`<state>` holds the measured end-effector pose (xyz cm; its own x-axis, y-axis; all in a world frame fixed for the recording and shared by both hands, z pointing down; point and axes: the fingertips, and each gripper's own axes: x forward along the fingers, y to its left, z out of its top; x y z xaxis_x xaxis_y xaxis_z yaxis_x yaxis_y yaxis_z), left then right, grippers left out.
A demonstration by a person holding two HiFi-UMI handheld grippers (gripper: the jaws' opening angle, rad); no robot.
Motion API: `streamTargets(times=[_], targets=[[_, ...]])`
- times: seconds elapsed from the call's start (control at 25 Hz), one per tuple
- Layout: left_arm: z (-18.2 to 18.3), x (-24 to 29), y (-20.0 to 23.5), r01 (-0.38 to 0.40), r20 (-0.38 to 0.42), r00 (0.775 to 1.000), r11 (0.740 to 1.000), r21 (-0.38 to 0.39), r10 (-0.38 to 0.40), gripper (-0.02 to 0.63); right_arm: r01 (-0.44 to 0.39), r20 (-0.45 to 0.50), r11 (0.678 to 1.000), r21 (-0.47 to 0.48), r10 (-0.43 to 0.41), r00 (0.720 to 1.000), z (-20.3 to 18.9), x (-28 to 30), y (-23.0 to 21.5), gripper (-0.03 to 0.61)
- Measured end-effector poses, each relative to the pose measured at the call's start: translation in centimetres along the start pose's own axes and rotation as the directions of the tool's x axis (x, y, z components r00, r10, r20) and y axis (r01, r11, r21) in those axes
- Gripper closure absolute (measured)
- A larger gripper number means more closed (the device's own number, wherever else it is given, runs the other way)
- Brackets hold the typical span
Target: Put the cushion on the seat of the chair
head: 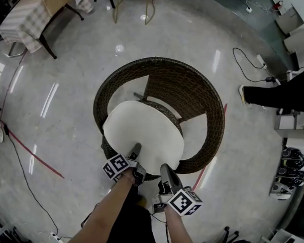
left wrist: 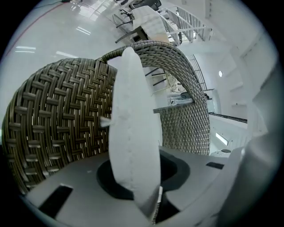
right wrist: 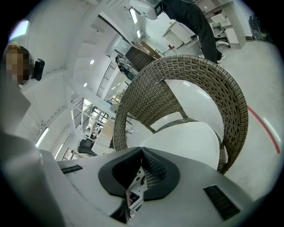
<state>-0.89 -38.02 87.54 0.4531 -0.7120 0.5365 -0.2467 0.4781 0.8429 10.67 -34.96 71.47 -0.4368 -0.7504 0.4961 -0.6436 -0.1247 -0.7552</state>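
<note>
cushion (head: 144, 133) lies flat on the seat of the chair (head: 212, 110), covering nearly all of it, with the near edge hanging slightly over the front rim. Placement looks essentially done. Whether the back edge sits fully against the wicker backrest can't be confirmed from the head view, since the rim hides that seam.

left gripper (head: 136, 148) is at the cushion's near edge. In its own view the white edge runs edge-on between the jaws and tapers into the gap, so it reads as clamped on the cushion. Gripping the front edge makes sense: it lets the person lower and slide the pad inward without reaching over the rim.

right gripper (head: 166, 169) hangs just off the chair's front, apart from the cushion. Its jaws are closed together with nothing between them, so it's only standing by.

Obstructions: the high curved backrest wraps the back and sides, leaving the front as the only clear approach.

Surroundings:
- standing person (head: 272, 95) at right, well apart
- shelf unit (head: 290, 168) with gear beyond them
- black cable (head: 248, 62) on the floor behind the chair
- red floor line (head: 36, 157) at left
- cloth-covered table (head: 31, 14) far upper left

None of these are in the work path.
</note>
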Motion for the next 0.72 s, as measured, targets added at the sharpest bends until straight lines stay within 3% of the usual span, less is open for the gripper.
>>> streamTargets(times=[0.2,0.4,0.56,0.64,0.72], targets=[[-0.1,-0.4,0.5,-0.036,-0.008,0.999,0.999,-0.003,0.036,0.480,-0.011,-0.004,1.000,-0.005,0.011,1.000,-0.1,0.0,0.2,0.561],[-0.5,-1.0,0.6,-0.062,-0.033,0.997,0.997,0.035,0.063,0.394,-0.016,0.003,1.000,-0.005,0.016,1.000,-0.1,-0.5,0.2,0.561],[-1.0,-1.8,0.8,-0.125,-0.049,0.991,0.990,0.066,0.128,0.351,-0.003,-0.001,1.000,-0.006,0.003,1.000,-0.3,-1.1,-0.4,0.561],[-1.4,-2.4,0.9,-0.155,-0.067,0.985,0.985,0.081,0.160,0.299,-0.011,0.001,1.000,0.015,0.011,1.000,-0.5,-1.3,-0.1,0.561],[-1.8,-3.0,1.0,-0.175,-0.083,0.979,0.980,0.094,0.183,0.294,-0.022,0.003,0.999,0.032,0.022,1.000,-0.6,-1.5,0.4,0.561]])
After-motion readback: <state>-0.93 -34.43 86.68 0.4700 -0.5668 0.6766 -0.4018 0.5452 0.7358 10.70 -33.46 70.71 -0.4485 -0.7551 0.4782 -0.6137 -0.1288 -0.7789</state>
